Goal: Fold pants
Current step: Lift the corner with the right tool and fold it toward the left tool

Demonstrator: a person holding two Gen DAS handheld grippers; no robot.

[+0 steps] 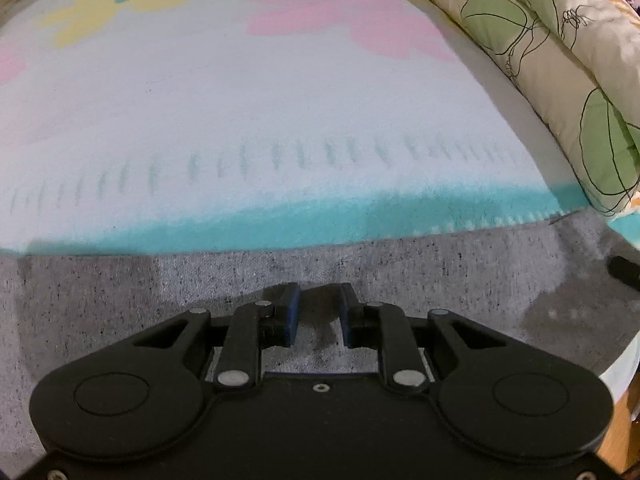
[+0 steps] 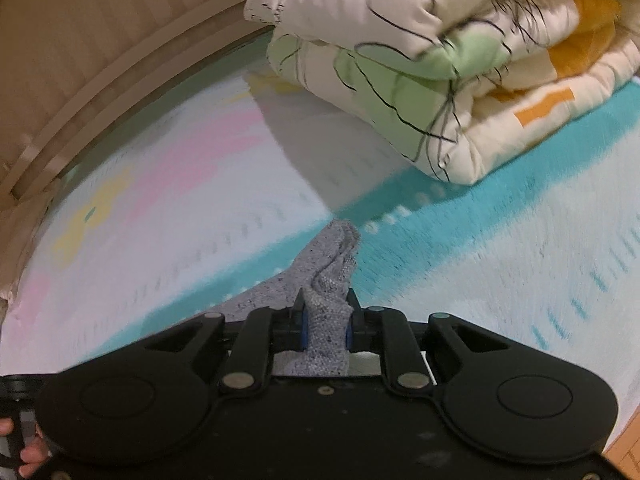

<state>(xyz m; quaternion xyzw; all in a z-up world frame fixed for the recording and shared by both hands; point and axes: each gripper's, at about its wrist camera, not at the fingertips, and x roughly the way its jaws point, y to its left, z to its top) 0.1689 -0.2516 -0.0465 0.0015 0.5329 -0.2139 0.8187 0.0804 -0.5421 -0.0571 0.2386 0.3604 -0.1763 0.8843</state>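
While our right tool (image 2: 325,330) pinches a bunched gray fold of the pants (image 1: 360,272) on the bed (image 1: 280,100) and our left tool (image 1: 319,316) hangs parted above flat cloth, we judge the fold begun, needing carriage toward twelve o'clock.

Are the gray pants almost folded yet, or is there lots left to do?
Lots left, I think. Done: the gray pants lie spread on the flowery blanket. In hand: the right gripper pinches a bunched bit of the cloth, while the left gripper stands open over flat cloth. Left: no finished fold shows, so the folding itself remains.
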